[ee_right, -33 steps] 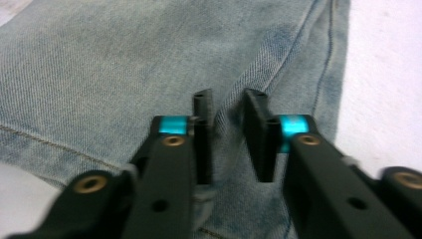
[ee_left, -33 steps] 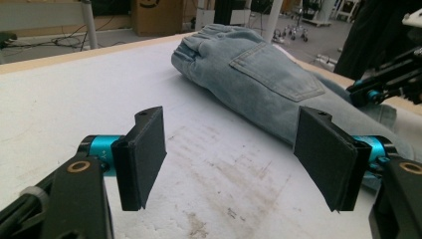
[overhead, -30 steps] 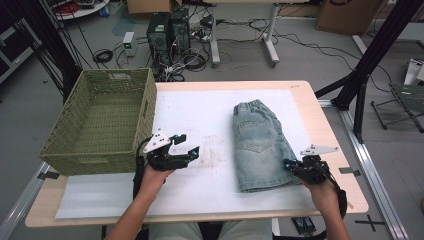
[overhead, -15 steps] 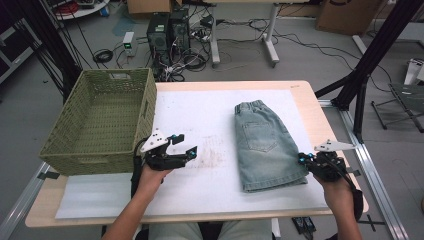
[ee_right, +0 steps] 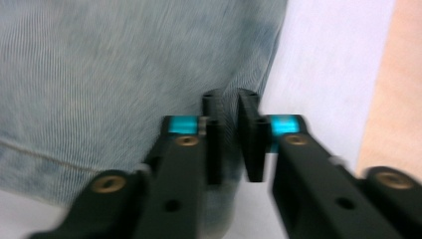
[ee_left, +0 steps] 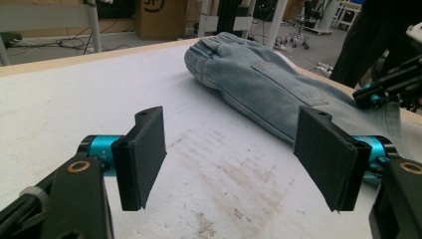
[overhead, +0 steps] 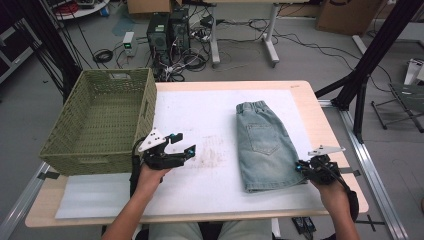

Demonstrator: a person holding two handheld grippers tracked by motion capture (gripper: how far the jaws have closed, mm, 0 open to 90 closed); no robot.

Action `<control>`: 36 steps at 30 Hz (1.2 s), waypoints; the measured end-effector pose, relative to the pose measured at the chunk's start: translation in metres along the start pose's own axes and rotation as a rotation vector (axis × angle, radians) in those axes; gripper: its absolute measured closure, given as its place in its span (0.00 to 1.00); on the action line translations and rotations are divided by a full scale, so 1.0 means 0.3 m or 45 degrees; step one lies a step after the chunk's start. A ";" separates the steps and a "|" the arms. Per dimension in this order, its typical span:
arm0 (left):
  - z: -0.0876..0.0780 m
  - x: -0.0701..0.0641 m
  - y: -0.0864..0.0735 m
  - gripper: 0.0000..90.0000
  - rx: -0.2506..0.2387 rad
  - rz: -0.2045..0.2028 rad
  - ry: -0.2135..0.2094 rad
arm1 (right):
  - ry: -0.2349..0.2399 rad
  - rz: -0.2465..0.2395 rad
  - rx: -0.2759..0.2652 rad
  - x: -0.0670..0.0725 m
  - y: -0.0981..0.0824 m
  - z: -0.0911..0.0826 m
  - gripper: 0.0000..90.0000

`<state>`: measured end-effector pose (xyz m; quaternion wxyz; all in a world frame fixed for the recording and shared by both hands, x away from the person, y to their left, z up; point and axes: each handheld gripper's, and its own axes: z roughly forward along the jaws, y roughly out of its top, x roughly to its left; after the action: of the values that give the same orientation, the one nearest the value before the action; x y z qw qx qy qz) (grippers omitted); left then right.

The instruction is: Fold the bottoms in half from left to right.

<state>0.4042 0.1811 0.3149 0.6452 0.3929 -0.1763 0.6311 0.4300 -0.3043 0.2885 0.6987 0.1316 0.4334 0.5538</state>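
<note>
Lab floor behind with cables, PC towers (overhead: 167, 30) and cardboard boxes (overhead: 345, 15); wooden table (overhead: 305, 100) up front, covered by a white foam sheet (overhead: 200, 115) with a grubby patch mid-sheet. Woven green basket (overhead: 100, 125) on the table's left part, standing on the sheet's left edge, nothing visible inside. Folded denim shorts (overhead: 265, 145) flat on the sheet's right half, waistband toward the far edge, hem toward the person, back pocket up. Left gripper (overhead: 182, 145) held just right of the basket's near corner, over the stained patch, pointing across toward the shorts; jaws wide apart, nothing between them, pads clear of the sheet in the left gripper view, shorts (ee_left: 259, 84) lying well beyond. Right gripper (overhead: 300, 167) at the shorts' near right corner, beside the hem; far side of the left gripper view catches it too (ee_left: 385, 89). Right gripper view blurred: jaws with a narrow gap, just been opening, denim (ee_right: 124, 74) edge running up between them, pads apparently no longer pinching the fabric. Right gripper (ee_right: 230, 137) sitting right on the border between denim and white sheet (ee_right: 328, 64), bare table wood further to the right of that view.
</note>
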 end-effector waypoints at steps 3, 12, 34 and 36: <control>0.001 0.001 0.000 0.32 -0.003 -0.004 0.000 | -0.011 0.004 -0.106 0.003 0.034 -0.037 0.74; -0.002 0.001 0.002 0.32 -0.006 -0.001 -0.009 | 0.015 -0.050 -0.054 0.017 0.115 0.062 0.76; -0.007 -0.002 0.008 0.29 -0.014 -0.012 -0.018 | 0.033 -0.022 -0.247 0.076 0.327 0.136 0.25; -0.005 -0.003 0.008 0.29 -0.018 -0.014 -0.021 | 0.054 -0.013 -0.245 0.077 0.371 0.163 0.24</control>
<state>0.4012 0.1814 0.3139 0.6498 0.3946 -0.1839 0.6231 0.3936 -0.2301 0.3805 0.7016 0.0500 0.3934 0.5920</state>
